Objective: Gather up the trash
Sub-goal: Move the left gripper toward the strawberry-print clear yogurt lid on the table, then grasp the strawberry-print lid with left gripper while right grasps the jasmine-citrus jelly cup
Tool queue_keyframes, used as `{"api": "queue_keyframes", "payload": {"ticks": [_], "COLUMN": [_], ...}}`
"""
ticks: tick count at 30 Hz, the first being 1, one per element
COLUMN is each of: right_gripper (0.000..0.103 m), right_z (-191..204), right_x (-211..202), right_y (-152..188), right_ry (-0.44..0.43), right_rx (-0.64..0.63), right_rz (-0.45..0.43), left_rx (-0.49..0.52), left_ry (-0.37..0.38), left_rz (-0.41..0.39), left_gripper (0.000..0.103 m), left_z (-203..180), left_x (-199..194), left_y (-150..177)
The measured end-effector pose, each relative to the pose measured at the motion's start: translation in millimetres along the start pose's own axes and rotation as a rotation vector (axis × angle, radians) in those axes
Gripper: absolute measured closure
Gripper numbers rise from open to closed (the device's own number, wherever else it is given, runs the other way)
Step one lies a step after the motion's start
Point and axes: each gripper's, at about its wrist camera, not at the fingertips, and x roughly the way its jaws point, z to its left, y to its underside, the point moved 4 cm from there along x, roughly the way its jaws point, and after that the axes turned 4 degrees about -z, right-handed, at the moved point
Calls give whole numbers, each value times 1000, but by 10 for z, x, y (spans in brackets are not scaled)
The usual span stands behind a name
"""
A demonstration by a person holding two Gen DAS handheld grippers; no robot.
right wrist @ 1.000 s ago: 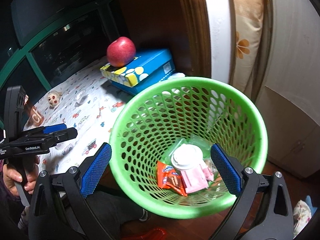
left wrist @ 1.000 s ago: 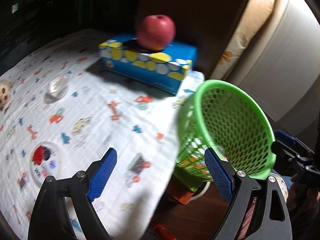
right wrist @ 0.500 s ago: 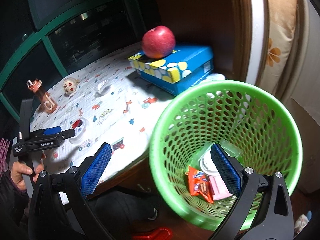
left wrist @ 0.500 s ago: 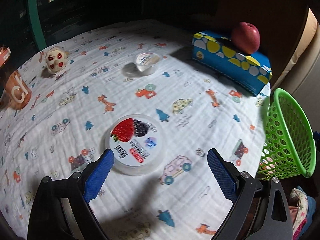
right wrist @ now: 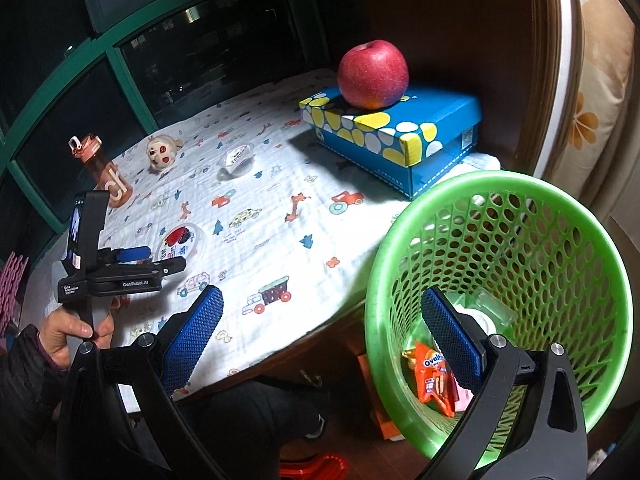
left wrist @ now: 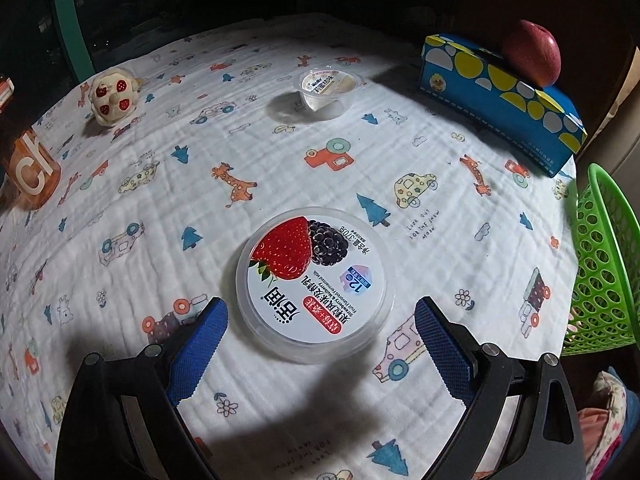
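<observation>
A round yogurt tub [left wrist: 314, 280] with a strawberry and blackberry lid sits on the patterned cloth, just ahead of and between the fingers of my open, empty left gripper [left wrist: 320, 326]. It also shows in the right wrist view [right wrist: 180, 240]. A small clear cup [left wrist: 328, 88] with a white lid stands further back. A green mesh basket [left wrist: 600, 264] hangs past the table's right edge. In the right wrist view the basket [right wrist: 520, 280] holds an orange wrapper [right wrist: 434, 380] and other trash. My right gripper [right wrist: 320, 320] is open, with the basket rim between its fingers.
A blue dotted box [left wrist: 500, 100] with a red apple [left wrist: 532, 58] on top stands at the far right. A small doll head [left wrist: 112, 96] and an orange bottle [left wrist: 28, 172] are at the left. Dark windows lie behind the table.
My left gripper swung from the basket back over the table and came down close to the yogurt tub. The right gripper shifted so the basket sits more to its right.
</observation>
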Motion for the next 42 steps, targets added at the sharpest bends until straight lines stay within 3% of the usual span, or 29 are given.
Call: {"api": "queue_keyframes", "payload": {"ticks": [13,24,42], "right_gripper": [5,5,5], "right_z": [136,350,1209], "right_x": [171,431,1780], "right_y": [-51,-193,-933], "right_ry": [-21,-53,-106], "right_rx": [-24,-84,-271], "right_rz": [23,44,111], "left_rx": [-11,-53,-168], "left_ry": [32,36,26], "left_rz": [26,-36,-106], "left_gripper": [15,16,16], "left_z": [58,271,803], "left_x": [211,-117,-604], "left_y": [-20,-54,-30]}}
